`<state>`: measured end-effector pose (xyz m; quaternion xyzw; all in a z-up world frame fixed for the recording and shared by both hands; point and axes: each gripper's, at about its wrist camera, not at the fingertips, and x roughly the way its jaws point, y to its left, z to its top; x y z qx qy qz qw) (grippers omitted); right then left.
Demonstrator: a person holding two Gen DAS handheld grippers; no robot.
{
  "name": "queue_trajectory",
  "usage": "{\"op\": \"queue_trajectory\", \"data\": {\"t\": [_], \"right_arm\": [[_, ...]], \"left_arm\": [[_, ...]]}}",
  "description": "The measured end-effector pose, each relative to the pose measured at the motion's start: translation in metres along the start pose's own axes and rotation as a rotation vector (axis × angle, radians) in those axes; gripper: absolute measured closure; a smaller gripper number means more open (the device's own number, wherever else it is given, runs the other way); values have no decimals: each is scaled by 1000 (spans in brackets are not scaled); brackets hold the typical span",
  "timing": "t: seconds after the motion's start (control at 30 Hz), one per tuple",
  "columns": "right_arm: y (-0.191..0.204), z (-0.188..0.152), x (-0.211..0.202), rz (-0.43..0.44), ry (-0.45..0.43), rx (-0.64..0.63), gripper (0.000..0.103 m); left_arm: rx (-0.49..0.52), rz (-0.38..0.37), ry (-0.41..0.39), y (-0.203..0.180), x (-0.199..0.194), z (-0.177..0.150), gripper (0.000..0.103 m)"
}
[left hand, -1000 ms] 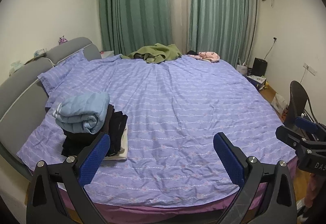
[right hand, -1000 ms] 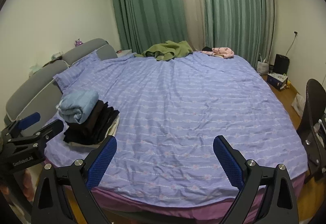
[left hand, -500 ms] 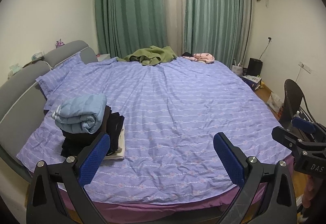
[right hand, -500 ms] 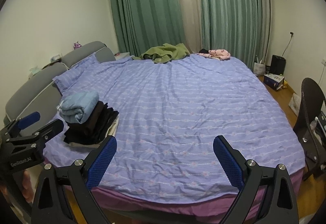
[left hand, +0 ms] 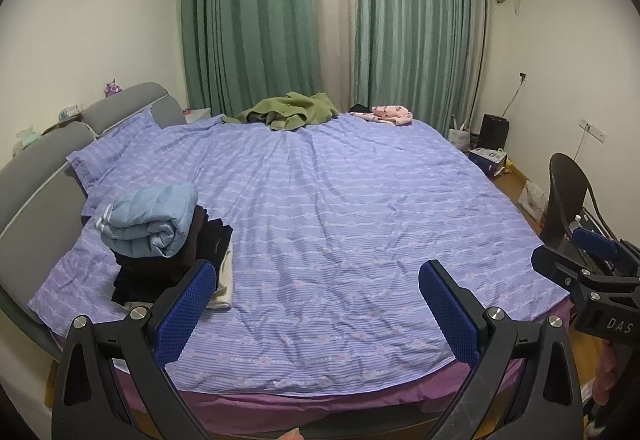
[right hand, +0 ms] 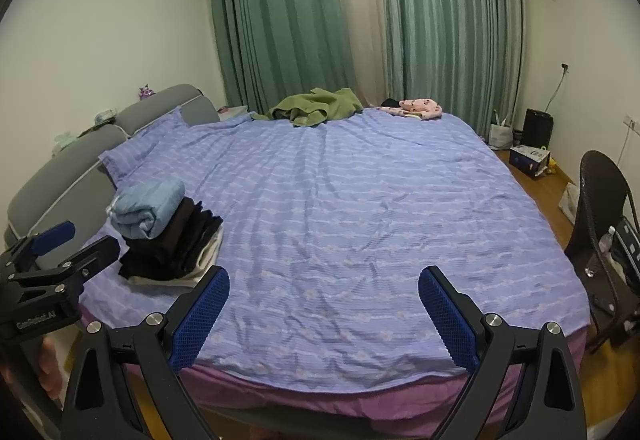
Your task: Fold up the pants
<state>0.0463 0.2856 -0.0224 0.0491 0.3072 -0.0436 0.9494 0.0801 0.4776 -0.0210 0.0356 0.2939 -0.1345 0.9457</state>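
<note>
A stack of folded clothes (left hand: 168, 260) sits at the near left of the bed, with a rolled light-blue garment (left hand: 152, 220) on top of dark ones; it also shows in the right wrist view (right hand: 172, 248). A green garment (left hand: 292, 114) and a pink garment (left hand: 390, 115) lie crumpled at the far edge of the bed. My left gripper (left hand: 316, 290) is open and empty, held off the near edge of the bed (left hand: 340, 208). My right gripper (right hand: 322, 294) is open and empty, also off the near edge.
The bed has a purple striped cover and a grey headboard (left hand: 36, 168) at left. A dark wicker chair (right hand: 600, 208) stands at right. Boxes and bags (right hand: 528, 156) lie on the floor by the green curtains (right hand: 440, 20).
Both grippers have drawn back and risen slightly from the bed, so more of the room shows. Both stay open and empty. Nothing on the bed has moved.
</note>
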Motion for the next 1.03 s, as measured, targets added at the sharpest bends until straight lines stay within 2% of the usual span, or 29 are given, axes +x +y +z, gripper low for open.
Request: {"op": "queue_trajectory", "data": {"t": [1.03], "right_arm": [[-16,-1,1,0,7,-5,6]], "left_arm": [[7,9,10,-15,9,1,0]]}}
